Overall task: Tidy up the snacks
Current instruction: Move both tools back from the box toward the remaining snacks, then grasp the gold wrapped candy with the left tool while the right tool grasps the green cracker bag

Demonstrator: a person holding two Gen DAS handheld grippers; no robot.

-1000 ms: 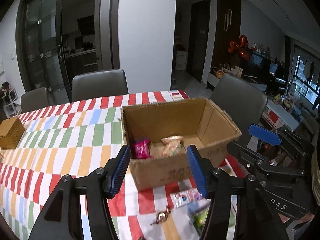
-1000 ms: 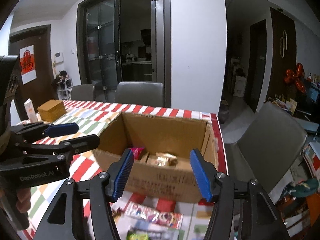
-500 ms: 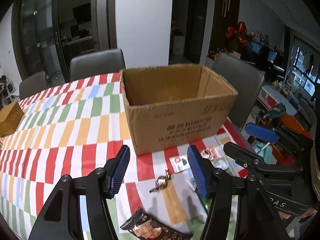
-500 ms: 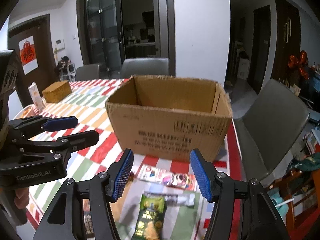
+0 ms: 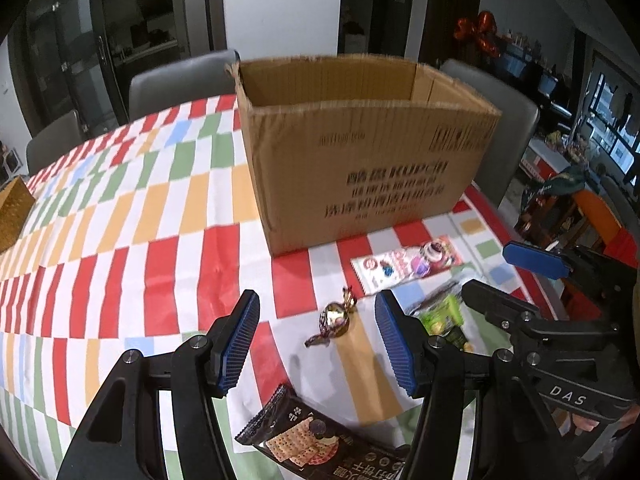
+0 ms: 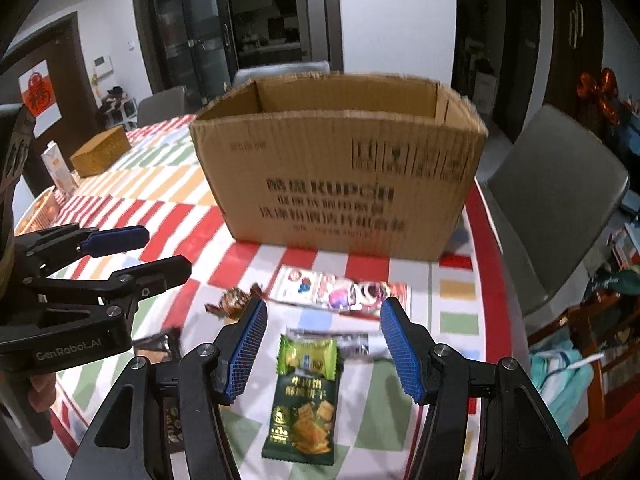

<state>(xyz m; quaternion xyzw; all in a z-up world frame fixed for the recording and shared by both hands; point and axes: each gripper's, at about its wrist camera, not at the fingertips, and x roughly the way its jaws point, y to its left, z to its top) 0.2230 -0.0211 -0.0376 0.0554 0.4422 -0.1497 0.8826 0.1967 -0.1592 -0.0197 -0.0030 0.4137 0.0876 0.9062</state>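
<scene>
Left wrist view is showing one cardboard box (image 5: 360, 152) standing open-topped on the checked tablecloth (image 5: 120, 220); its inside is hidden from here, and the print on its front is too blurred to read beyond some Latin capitals. In front of the box four loose snacks are lying: one foil-wrapped candy (image 5: 334, 318), one dark biscuit packet (image 5: 316, 446) nearest the camera, one white-and-pink flat packet (image 5: 408, 264) just before the box, and one green cracker packet (image 5: 442, 318) right of the candy. The left gripper (image 5: 316, 344) is hanging with its jaws spread, pinching nothing; the candy is sitting on the cloth between and beyond the blue pads. Far left of the box one woven golden box (image 5: 12, 212) is resting.

In the right wrist view, the left gripper's side is reading "GenRobot.AI". The right gripper (image 6: 324, 344) is hovering with jaws spread and empty, the green cracker packet (image 6: 306, 396) lying flat between its pads, in front of the box (image 6: 340, 176). One grey chair (image 6: 556, 196) is standing right of the box.
</scene>
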